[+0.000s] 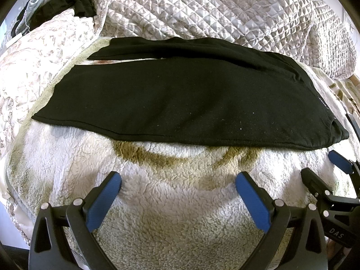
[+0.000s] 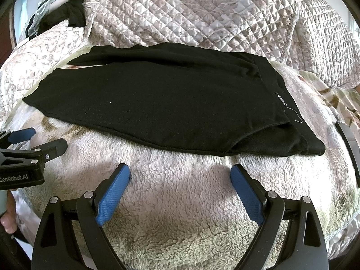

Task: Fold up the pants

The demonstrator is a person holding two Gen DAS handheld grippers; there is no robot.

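Note:
Black pants (image 1: 175, 99) lie flat on a fleece blanket (image 1: 180, 213), waistband to the right, legs running left; the two legs lie side by side with a narrow gap at the far left. The pants also show in the right wrist view (image 2: 162, 103), with a small white label near the waistband (image 2: 282, 102). My left gripper (image 1: 178, 180) is open and empty, hovering over the blanket just short of the pants' near edge. My right gripper (image 2: 180, 172) is open and empty, also just short of that edge. Each gripper appears in the other's view: the right one (image 1: 321, 166), the left one (image 2: 42, 138).
A quilted floral bedspread (image 1: 225, 11) is bunched up behind the pants. A dark garment (image 1: 67, 2) and pale cloth lie at the far left corner. A patterned pillow or cover (image 1: 33, 56) sits to the left. The blanket's edge drops off at the right (image 2: 342, 213).

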